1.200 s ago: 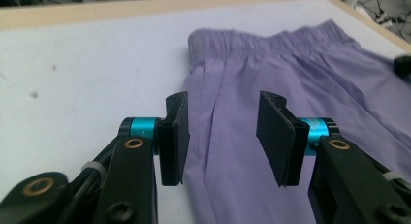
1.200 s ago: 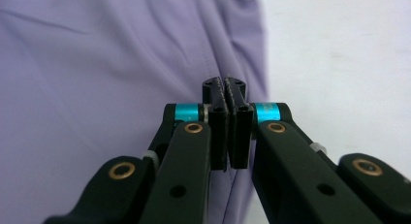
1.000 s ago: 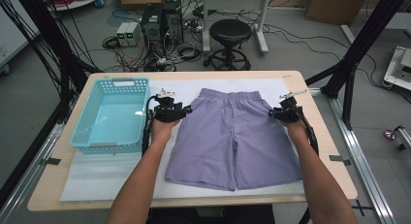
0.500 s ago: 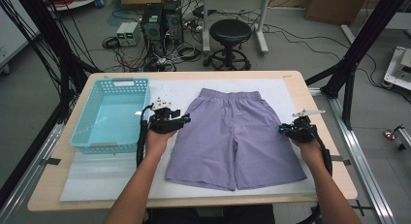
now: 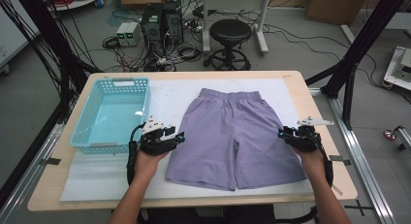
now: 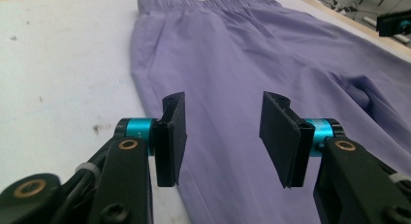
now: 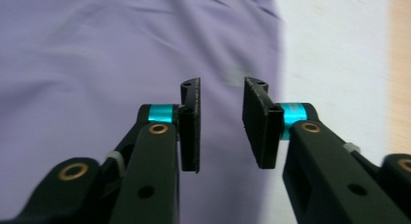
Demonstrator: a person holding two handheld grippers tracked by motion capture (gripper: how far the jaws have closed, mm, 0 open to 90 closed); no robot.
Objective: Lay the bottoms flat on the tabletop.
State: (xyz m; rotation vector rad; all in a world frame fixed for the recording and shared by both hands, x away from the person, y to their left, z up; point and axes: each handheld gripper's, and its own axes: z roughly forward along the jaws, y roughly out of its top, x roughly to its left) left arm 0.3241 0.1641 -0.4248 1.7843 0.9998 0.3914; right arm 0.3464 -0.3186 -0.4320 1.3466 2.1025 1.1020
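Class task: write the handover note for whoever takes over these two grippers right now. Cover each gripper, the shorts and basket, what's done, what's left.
Left gripper: open, nothing held, at the shorts' left edge.
Right gripper: jaws just opening, nothing between them, at the right leg's outer edge.
Shorts: spread flat on the white mat, waistband at the far side.
Basket: turquoise, left of the shorts, nothing in it.
Done: shorts laid out.
Left: probably folding, then into the basket.

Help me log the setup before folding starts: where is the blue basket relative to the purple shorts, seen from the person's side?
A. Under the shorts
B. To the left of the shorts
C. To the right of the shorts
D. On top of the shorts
B: in the high view the basket sits on the table's left part, apart from the shorts, which lie flat in the middle.
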